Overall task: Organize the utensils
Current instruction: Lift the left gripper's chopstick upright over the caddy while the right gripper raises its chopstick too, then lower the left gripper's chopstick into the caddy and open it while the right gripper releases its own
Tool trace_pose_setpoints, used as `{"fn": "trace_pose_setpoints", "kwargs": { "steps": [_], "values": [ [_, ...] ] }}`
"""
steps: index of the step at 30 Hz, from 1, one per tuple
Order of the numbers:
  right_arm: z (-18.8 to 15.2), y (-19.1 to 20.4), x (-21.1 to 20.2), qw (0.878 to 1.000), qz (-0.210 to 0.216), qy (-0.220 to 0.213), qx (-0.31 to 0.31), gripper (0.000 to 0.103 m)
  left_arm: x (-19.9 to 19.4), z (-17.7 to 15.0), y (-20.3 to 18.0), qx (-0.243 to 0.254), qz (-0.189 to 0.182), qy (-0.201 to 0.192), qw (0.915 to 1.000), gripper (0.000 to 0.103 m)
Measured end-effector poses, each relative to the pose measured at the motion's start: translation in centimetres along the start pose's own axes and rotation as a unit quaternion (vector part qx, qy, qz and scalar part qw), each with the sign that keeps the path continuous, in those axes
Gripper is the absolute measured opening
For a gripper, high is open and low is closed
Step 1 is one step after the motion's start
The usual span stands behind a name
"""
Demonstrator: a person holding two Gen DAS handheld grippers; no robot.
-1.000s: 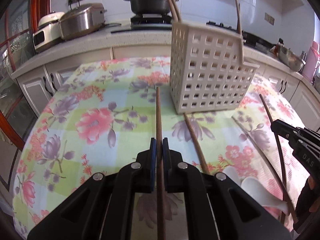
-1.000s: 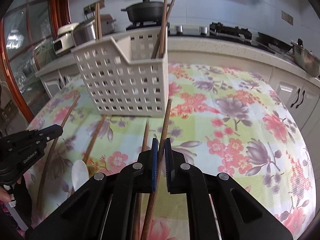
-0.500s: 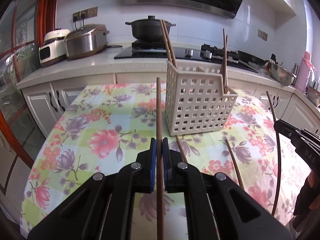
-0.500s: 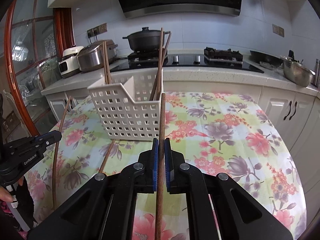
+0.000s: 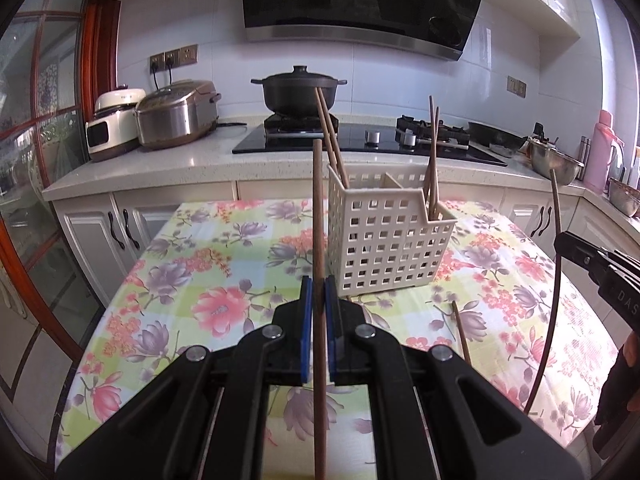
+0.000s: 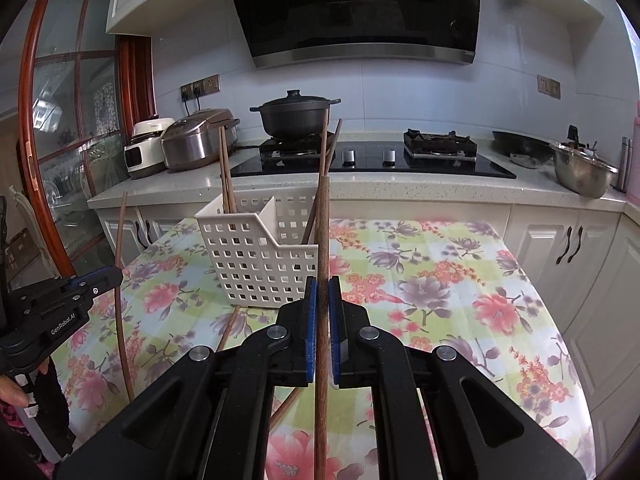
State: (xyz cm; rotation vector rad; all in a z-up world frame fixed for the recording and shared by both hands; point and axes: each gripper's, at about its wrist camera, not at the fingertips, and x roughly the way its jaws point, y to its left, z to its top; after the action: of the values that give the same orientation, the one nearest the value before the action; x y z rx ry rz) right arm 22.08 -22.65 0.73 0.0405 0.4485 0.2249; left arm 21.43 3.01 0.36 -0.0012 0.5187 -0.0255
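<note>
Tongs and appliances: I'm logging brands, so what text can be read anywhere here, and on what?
"GenRobot.AI": on the left tongs, seen from the right wrist.
"DAS": on the right tongs, cut off at the frame edge.
White cooker: its lid marking is too blurred to read.

You are in a home kitchen. At twelve o'clock a black range hood point(image 5: 360, 0) hangs over a gas hob point(image 5: 360, 140) carrying a lidded black pot point(image 5: 298, 94). At ten o'clock two rice cookers point(image 5: 176, 118) sit plugged in on the speckled stone counter point(image 5: 140, 168), with white cabinets point(image 5: 116, 232) below. At two o'clock you see a steel bowl point(image 5: 554, 162) and a pink flask point(image 5: 604, 156). Nearest you is a surface under a flowered cloth point(image 5: 208, 280).
</note>
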Motion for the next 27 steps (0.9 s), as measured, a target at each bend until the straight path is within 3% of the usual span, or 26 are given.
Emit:
{"fn": "trace_pose_setpoints", "kwargs": {
  "steps": [27],
  "values": [
    [2.0, 1.1, -3.1, 0.999, -0.003, -0.039, -0.019, 0.006, -3.1, 1.8, -0.4, 0.011, 0.001, -0.042, 0.9991, 0.006]
  ]
}}
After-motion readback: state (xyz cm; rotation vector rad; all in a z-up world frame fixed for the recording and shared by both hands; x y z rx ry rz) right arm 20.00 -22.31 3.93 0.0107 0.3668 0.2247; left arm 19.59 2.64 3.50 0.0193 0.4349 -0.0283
